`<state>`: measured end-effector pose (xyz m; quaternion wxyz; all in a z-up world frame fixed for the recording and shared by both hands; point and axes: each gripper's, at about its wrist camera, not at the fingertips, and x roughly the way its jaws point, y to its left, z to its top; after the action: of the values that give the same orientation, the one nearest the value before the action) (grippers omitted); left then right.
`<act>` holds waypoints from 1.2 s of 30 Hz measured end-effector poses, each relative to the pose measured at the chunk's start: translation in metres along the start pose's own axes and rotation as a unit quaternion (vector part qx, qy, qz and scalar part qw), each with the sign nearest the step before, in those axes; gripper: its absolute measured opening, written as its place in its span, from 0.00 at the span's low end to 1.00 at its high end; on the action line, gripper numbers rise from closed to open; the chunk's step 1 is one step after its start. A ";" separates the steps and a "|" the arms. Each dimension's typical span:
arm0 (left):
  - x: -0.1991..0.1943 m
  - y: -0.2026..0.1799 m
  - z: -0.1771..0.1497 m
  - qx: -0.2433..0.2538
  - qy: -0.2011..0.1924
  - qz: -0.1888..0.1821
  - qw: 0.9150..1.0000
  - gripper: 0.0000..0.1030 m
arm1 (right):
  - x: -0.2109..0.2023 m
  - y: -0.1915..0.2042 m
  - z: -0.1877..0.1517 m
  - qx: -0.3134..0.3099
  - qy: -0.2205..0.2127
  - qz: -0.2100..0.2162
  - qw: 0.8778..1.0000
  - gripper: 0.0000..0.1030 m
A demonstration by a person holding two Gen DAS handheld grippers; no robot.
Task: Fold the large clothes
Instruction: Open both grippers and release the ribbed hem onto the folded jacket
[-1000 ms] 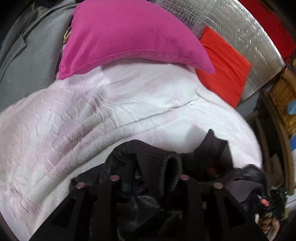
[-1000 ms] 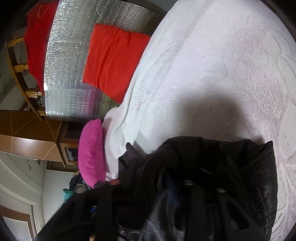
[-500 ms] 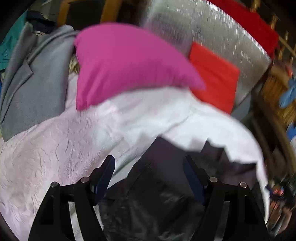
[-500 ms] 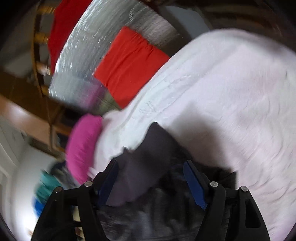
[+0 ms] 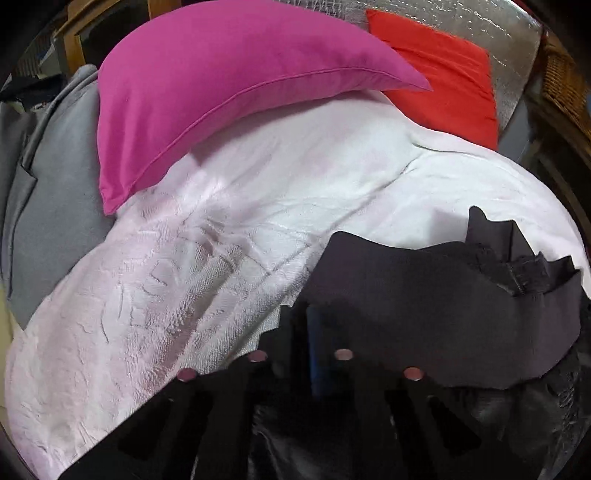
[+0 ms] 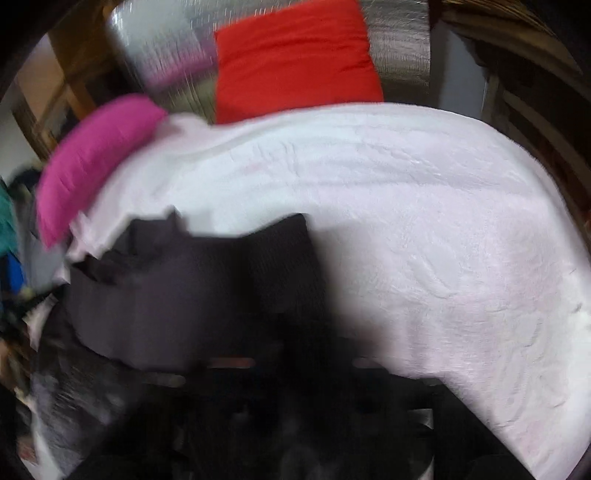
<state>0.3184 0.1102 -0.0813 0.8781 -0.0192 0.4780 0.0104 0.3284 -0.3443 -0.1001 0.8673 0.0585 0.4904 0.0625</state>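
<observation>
nearest the left wrist camera, the left gripper (image 5: 308,332) has its jaws pressed together on the near left edge of the dark garment (image 5: 443,314), which lies spread on the white bedspread (image 5: 207,280) toward its right side. in the blurred right wrist view the right gripper (image 6: 295,354) is closing, its jaws narrow with dark cloth at them; whether they pinch it i cannot tell. farther off, a magenta pillow (image 5: 221,85) lies on the bedspread, a grey garment (image 5: 55,192) beside it, then a red cushion (image 5: 443,66) against a silver quilted panel (image 5: 480,22).
</observation>
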 end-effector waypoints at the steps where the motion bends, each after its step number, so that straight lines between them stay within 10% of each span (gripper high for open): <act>1: -0.002 0.002 0.001 -0.002 -0.004 -0.001 1.000 0.01 | -0.009 0.001 0.001 -0.014 -0.013 -0.009 1.000 0.17; 7: 0.017 0.021 0.000 -0.043 0.019 0.031 0.998 0.00 | -0.002 -0.024 0.002 0.041 -0.018 -0.026 0.999 0.16; 11: 0.003 0.029 -0.004 -0.065 -0.006 -0.036 0.997 0.03 | 0.002 -0.038 -0.002 0.102 -0.023 0.027 0.994 0.33; 13: -0.005 0.031 -0.001 -0.069 -0.011 -0.056 0.996 0.54 | -0.005 -0.045 -0.003 0.128 -0.038 0.073 0.988 0.66; 15: -0.012 0.027 0.003 -0.064 -0.034 -0.067 0.995 0.81 | -0.014 -0.048 -0.001 0.139 -0.060 0.090 0.984 0.75; 22: 0.019 -0.031 -0.002 0.044 0.023 -0.058 0.997 0.78 | 0.014 -0.025 0.010 0.081 -0.022 0.080 0.993 0.73; 23: 0.023 -0.038 -0.004 0.060 0.022 -0.039 0.997 0.65 | 0.015 -0.022 0.011 0.067 -0.024 0.064 0.995 0.56; 24: 0.026 -0.042 -0.003 0.067 0.021 -0.021 0.997 0.21 | 0.016 -0.018 0.012 0.051 -0.020 0.038 0.998 0.31; 25: 0.027 -0.043 -0.002 0.066 0.027 -0.013 0.997 0.11 | 0.014 -0.016 0.014 0.043 -0.022 0.031 0.998 0.15; 36: 0.050 -0.024 0.001 0.026 0.015 0.035 0.999 0.13 | 0.035 -0.054 0.004 0.107 -0.035 -0.056 0.992 0.11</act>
<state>0.3477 0.0861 -0.1224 0.8699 0.0198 0.4920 0.0281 0.3524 -0.3917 -0.1361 0.8747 0.1259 0.4663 -0.0407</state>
